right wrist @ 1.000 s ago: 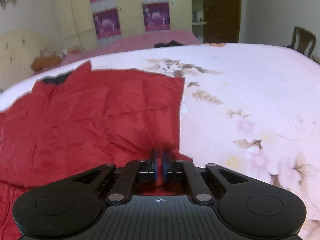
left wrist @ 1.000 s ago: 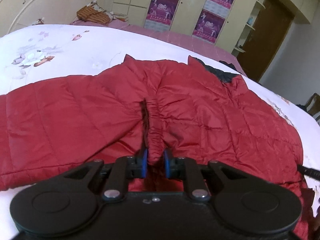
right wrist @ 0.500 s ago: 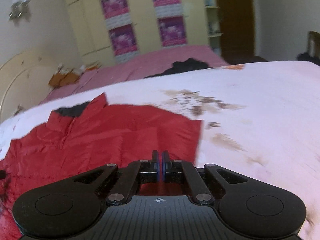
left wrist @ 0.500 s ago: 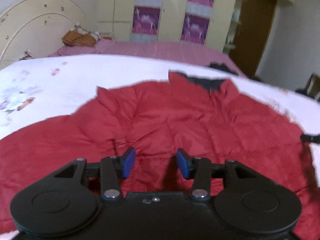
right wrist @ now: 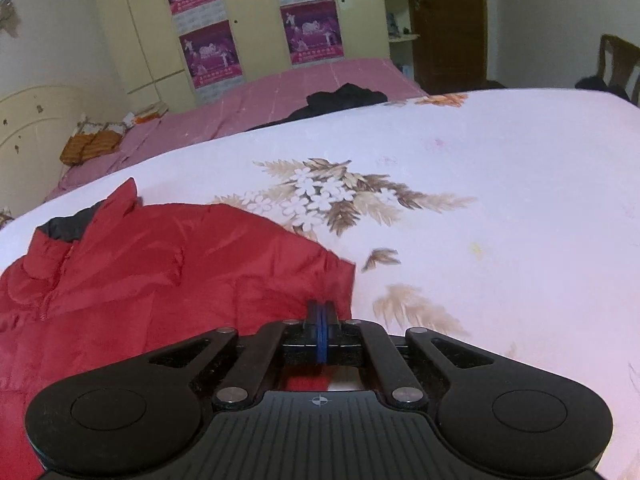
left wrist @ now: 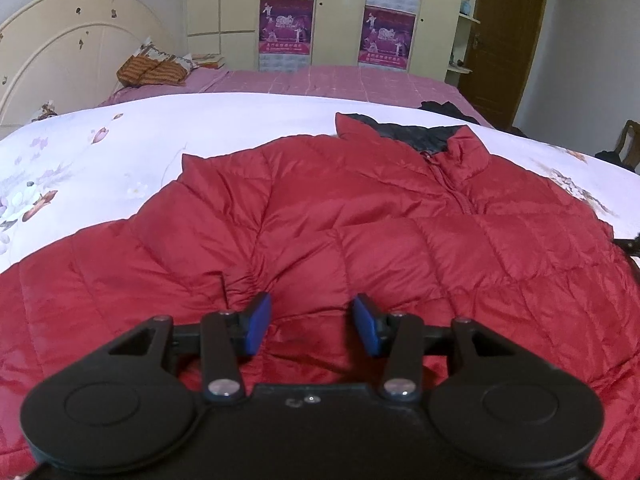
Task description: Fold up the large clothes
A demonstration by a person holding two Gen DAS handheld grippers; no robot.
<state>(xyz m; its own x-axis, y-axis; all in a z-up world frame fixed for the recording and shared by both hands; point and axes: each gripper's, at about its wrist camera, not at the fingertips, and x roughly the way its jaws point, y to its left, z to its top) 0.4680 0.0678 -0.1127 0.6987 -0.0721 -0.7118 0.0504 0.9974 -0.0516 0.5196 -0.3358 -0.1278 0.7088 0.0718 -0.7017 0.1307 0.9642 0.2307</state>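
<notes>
A red quilted puffer jacket [left wrist: 360, 216] with a black-lined collar [left wrist: 416, 136] lies spread on the white floral bedsheet [left wrist: 120, 148]. My left gripper [left wrist: 312, 328] is open and empty, just above the jacket's near part, its blue pads [left wrist: 258, 322] apart. In the right wrist view the jacket [right wrist: 160, 272] lies at the left. My right gripper [right wrist: 320, 332] is shut, with the jacket's right edge [right wrist: 340, 280] just in front of it; whether cloth is pinched between the pads is hidden.
A pink bed cover [left wrist: 320, 80] lies beyond the white sheet, with a dark garment [right wrist: 344, 100] and an orange cushion [left wrist: 152, 72] on it. Cream wardrobes with posters [left wrist: 286, 28], a brown door [left wrist: 504, 36] and a wooden chair [right wrist: 616, 64] stand behind.
My left gripper has opened and let go of the bunched red fabric, then lifted back. My right gripper stayed shut and moved toward the jacket's right edge, which now lies folded further in.
</notes>
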